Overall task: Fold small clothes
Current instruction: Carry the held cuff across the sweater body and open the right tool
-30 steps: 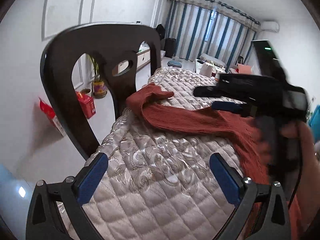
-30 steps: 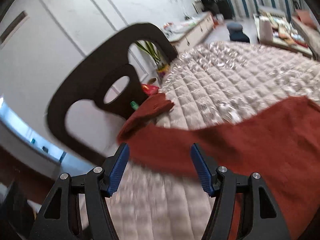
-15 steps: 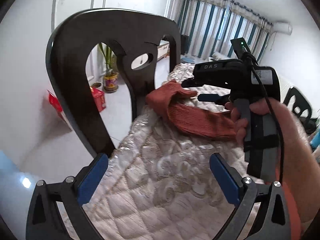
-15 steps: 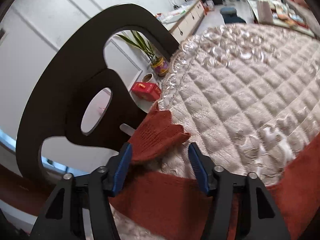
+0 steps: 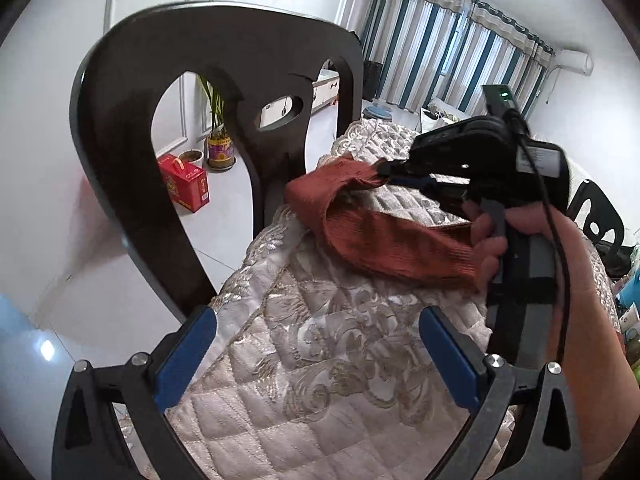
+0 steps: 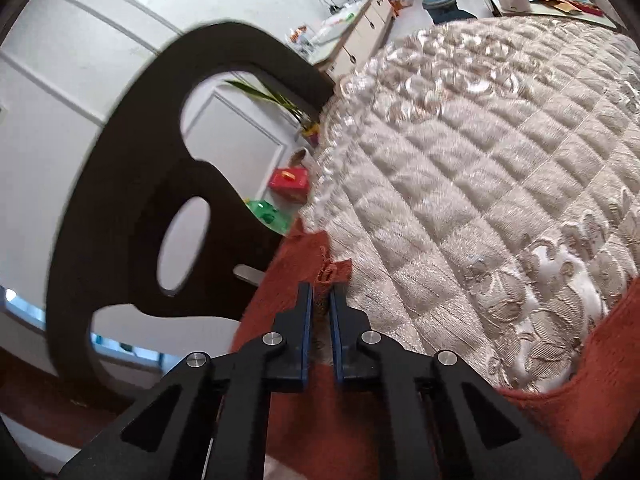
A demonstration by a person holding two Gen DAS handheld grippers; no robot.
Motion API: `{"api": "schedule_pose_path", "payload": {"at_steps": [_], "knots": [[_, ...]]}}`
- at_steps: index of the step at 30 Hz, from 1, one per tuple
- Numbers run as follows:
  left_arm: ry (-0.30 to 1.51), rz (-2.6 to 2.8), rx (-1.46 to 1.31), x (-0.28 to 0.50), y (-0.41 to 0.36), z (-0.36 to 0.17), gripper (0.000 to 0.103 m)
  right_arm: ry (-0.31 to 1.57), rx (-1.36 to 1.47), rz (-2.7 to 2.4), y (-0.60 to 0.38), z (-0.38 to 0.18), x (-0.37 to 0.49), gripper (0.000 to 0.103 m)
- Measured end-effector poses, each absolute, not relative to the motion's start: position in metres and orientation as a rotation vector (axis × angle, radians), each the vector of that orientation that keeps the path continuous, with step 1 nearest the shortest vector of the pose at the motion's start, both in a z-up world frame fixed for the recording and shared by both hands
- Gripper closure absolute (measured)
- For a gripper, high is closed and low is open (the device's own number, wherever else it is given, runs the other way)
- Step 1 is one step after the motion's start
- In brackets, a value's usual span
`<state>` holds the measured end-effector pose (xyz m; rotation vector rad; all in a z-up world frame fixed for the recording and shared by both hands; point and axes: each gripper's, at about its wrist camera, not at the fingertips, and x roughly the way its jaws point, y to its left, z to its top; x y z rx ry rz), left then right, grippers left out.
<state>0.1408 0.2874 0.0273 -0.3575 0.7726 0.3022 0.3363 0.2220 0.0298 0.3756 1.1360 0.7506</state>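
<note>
A rust-red knitted garment (image 5: 384, 236) lies on the quilted beige table cover (image 5: 320, 360), one sleeve reaching to the table's left edge by the chair. My right gripper (image 5: 386, 172) is shut on the end of that sleeve and lifts it, so the sleeve folds back on itself. In the right wrist view the sleeve cuff (image 6: 328, 268) sticks out between the closed blue pads of the right gripper (image 6: 320, 300), and more of the garment (image 6: 592, 392) lies at the lower right. My left gripper (image 5: 316, 344) is open and empty, low over the cover, short of the garment.
A dark wooden chair back (image 5: 224, 80) stands close against the table's left edge and also shows in the right wrist view (image 6: 132, 200). A red box (image 5: 184, 182) and a potted plant (image 5: 218, 140) are on the floor behind it. Striped curtains (image 5: 440, 52) hang at the far wall.
My right gripper has closed on the sleeve cuff, which lay between its open pads before, and has raised it. My left gripper has moved closer to the chair and stays open.
</note>
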Motion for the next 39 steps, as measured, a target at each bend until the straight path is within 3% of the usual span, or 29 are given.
{"api": "schedule_pose_path", "payload": {"at_steps": [13, 21, 30, 39], "knots": [[0.741, 0.261, -0.322, 0.164, 0.257, 0.05, 0.001, 0.854, 0.419, 0.715, 0.109, 0.139, 0.309, 0.098], [0.741, 0.179, -0.31, 0.184, 0.218, 0.053, 0.001, 0.686, 0.385, 0.612, 0.02, 0.176, 0.296, 0.098], [0.758, 0.142, -0.287, 0.201, 0.182, 0.053, 0.001, 0.6, 0.365, 0.495, -0.057, 0.177, 0.28, 0.098], [0.722, 0.111, -0.321, 0.218, 0.167, 0.053, 0.0, 0.633, 0.342, 0.36, -0.115, 0.136, 0.271, 0.098]]}}
